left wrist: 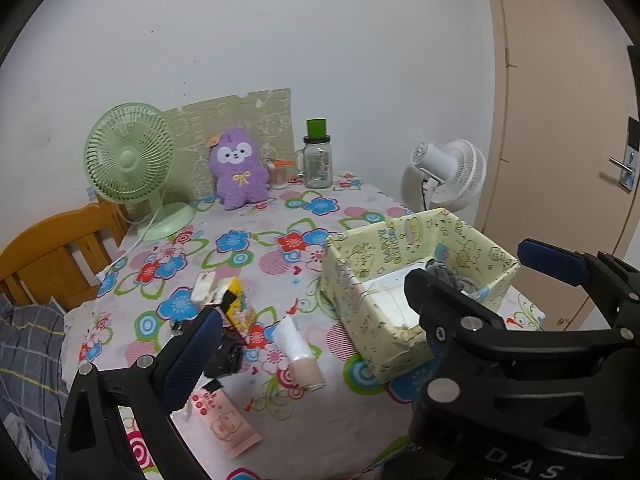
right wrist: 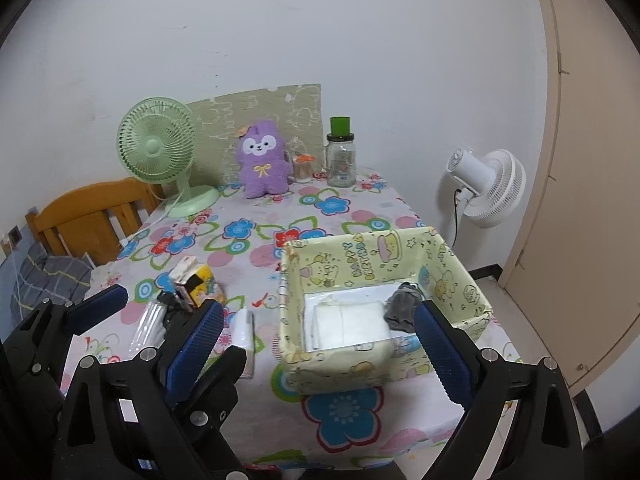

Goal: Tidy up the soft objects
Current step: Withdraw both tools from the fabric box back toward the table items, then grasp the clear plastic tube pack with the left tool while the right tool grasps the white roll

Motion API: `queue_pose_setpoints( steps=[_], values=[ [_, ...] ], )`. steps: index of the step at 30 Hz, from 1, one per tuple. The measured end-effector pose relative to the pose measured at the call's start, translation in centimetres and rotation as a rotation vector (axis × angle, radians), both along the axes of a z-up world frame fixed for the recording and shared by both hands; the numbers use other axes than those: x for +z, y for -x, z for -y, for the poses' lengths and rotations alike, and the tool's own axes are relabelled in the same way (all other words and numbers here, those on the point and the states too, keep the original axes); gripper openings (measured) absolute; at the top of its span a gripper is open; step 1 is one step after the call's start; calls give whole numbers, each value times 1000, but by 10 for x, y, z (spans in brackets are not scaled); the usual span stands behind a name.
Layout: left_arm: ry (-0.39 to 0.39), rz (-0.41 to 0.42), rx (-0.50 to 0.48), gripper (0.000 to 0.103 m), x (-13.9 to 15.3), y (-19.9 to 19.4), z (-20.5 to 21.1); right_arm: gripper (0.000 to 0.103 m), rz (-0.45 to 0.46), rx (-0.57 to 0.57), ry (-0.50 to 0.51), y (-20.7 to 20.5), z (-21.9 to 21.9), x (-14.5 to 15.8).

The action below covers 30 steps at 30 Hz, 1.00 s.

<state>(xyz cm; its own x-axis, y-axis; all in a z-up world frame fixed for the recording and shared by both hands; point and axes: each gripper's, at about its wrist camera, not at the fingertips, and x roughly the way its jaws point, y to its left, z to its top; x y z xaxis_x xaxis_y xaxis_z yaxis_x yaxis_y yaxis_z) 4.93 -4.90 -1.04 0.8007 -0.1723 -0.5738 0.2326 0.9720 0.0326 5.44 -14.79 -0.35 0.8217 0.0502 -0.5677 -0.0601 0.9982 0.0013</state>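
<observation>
A yellow cartoon-print box [right wrist: 384, 252] [left wrist: 416, 240] stands on the flowered table. It holds folded white cloth [right wrist: 348, 324] and a grey bundle [right wrist: 402, 308]. A rolled white and beige cloth [left wrist: 298, 352] [right wrist: 245, 336] lies left of the box. A black item [left wrist: 224, 356] and a pink packet [left wrist: 224, 420] lie near the front left. A yellow tissue pack [left wrist: 236, 304] [right wrist: 196, 280] lies behind them. My left gripper [left wrist: 360, 308] is open and empty. My right gripper [right wrist: 320, 344] is open and empty, hovering before the box.
At the back stand a green fan [left wrist: 132, 164], a purple plush [left wrist: 238, 168], a small cup [left wrist: 278, 174] and a glass jar with a green lid [left wrist: 318, 160]. A white fan [left wrist: 452, 176] is at the right, a wooden chair [left wrist: 52, 256] at the left.
</observation>
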Motion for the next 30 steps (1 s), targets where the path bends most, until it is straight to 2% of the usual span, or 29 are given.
queue_pose_setpoints(
  steps=[14,24,30],
  values=[
    [4,-6,59,103,-8,4,-40,98,-10,57,4,2,-41,-7],
    [10,-37,106,103,-24,-4,-75,98,-11,92,18,-6,-71,-23],
    [15,-63,134,103,-39,-12,-95,98,-55,118,7,-20,-86,-40]
  ],
)
